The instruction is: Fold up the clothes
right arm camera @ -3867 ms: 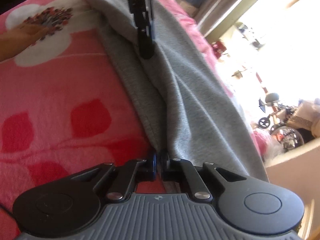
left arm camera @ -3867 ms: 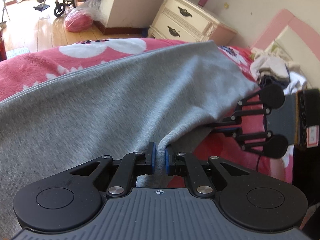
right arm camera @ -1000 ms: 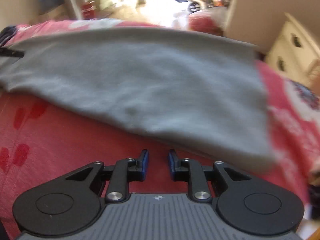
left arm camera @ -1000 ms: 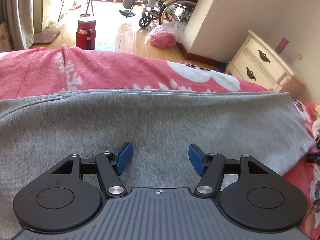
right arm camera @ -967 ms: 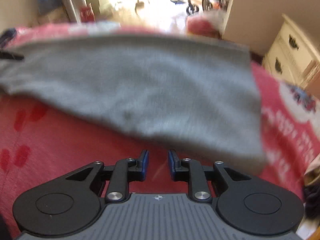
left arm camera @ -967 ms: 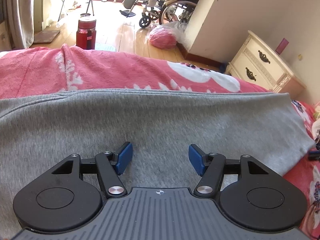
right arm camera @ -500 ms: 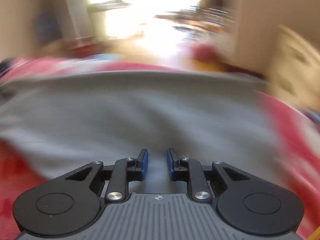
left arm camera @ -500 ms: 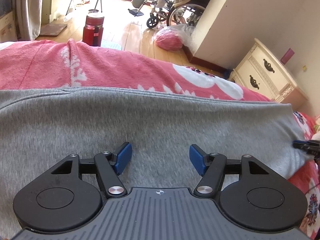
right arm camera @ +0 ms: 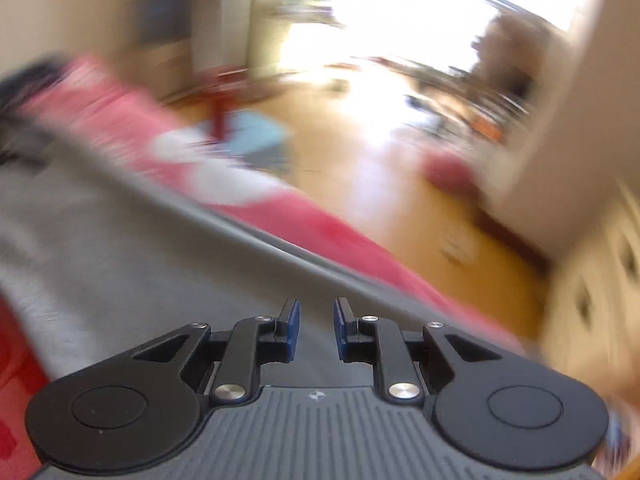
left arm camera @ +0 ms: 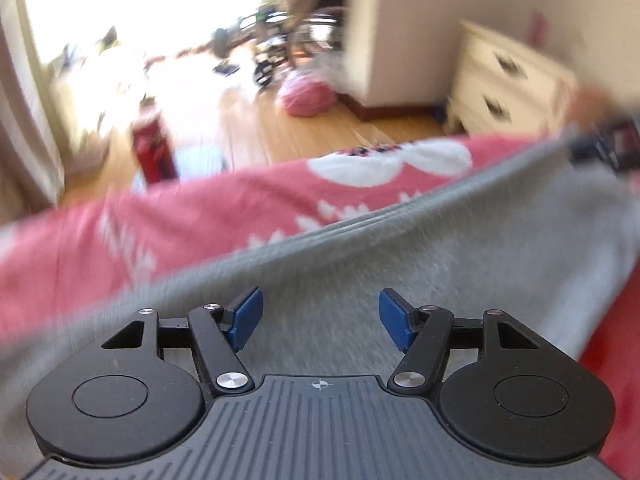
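Note:
A grey garment (left arm camera: pixel 400 260) lies spread over a pink flowered blanket (left arm camera: pixel 160 224) on the bed. My left gripper (left arm camera: pixel 320 316) hovers above the cloth with its blue pads wide apart and nothing between them. In the right wrist view the same grey garment (right arm camera: pixel 120 256) fills the lower left, its far hem running diagonally. My right gripper (right arm camera: pixel 314 332) stands over it near that hem, its blue pads a narrow gap apart, empty. The other gripper shows as a dark blur (left arm camera: pixel 604 144) at the garment's far right corner. Both views are motion-blurred.
Beyond the bed lie a wooden floor (left arm camera: pixel 248 128), a red bottle (left arm camera: pixel 154 148), a pink bag (left arm camera: pixel 308 96), a wheelchair (left arm camera: pixel 288 44) and a cream dresser (left arm camera: pixel 508 76). The pink blanket (right arm camera: pixel 320 220) edges the bed in the right wrist view.
Both views have swung and rolled, and the garment's hem now runs tilted. The right gripper moved from the near edge across to the far hem. Both jaws kept about the same gap.

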